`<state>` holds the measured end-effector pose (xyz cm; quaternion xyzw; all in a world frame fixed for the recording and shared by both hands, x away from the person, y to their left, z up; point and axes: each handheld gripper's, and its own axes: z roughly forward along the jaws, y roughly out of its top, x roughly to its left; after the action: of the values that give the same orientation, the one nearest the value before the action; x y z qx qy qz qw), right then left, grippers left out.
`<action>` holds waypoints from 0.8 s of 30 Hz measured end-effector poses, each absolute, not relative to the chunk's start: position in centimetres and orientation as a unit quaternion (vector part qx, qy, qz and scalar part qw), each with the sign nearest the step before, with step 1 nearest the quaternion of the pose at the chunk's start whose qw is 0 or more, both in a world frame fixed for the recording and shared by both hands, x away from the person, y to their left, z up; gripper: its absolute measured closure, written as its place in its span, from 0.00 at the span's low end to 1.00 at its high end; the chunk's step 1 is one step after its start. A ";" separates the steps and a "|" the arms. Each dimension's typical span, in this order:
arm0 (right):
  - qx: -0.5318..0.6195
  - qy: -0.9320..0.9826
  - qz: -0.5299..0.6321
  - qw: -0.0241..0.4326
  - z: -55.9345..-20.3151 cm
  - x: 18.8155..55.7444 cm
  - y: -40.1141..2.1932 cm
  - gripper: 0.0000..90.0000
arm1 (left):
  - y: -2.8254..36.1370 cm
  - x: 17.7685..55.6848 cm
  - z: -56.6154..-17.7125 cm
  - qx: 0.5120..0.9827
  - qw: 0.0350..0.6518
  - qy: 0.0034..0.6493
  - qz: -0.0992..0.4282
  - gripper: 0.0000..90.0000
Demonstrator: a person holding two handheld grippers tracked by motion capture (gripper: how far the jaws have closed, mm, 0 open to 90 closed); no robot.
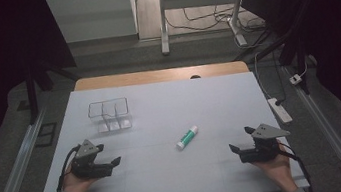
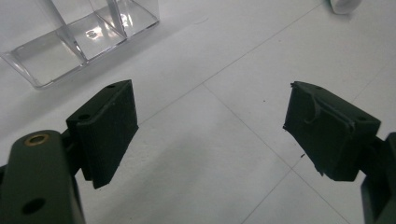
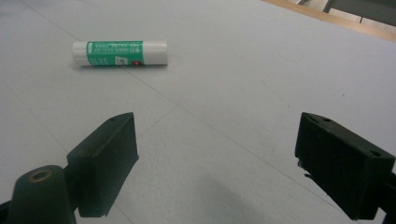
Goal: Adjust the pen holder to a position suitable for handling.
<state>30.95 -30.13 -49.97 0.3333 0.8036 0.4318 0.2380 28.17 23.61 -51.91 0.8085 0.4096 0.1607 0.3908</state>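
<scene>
A green and white glue stick lies on its side near the middle of the white table; the right gripper view has the glue stick at upper left, well ahead of the jaws. A clear plastic organizer with compartments stands at the back left, and its base fills the top left of the left gripper view. My left gripper rests low at the front left, open and holding nothing. My right gripper sits at the front right, open, nothing between its jaws.
The table's wooden far edge lies beyond the white top. A power strip and cables lie on the floor to the right. Metal rails run along both sides of the table.
</scene>
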 end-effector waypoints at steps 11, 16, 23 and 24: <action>0.332 0.809 0.426 0.230 -50.3 31.2 -30.0 0.16 | 23.6 28.2 -52.0 0.809 0.389 0.410 0.161 0.19; 0.327 0.813 0.426 0.225 -50.5 31.1 -29.9 0.18 | 23.6 28.2 -51.9 0.809 0.389 0.410 0.162 0.19; 0.326 0.812 0.427 0.229 -50.4 31.1 -29.9 0.18 | 23.6 28.2 -51.9 0.808 0.389 0.410 0.165 0.19; 0.326 0.812 0.427 0.229 -50.4 31.1 -29.9 0.18 | 23.7 28.2 -51.9 0.808 0.389 0.410 0.165 0.19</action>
<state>31.06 -29.94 -50.43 0.3259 0.8117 0.4273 0.2289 28.20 23.65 -51.92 0.8080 0.4103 0.1651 0.3892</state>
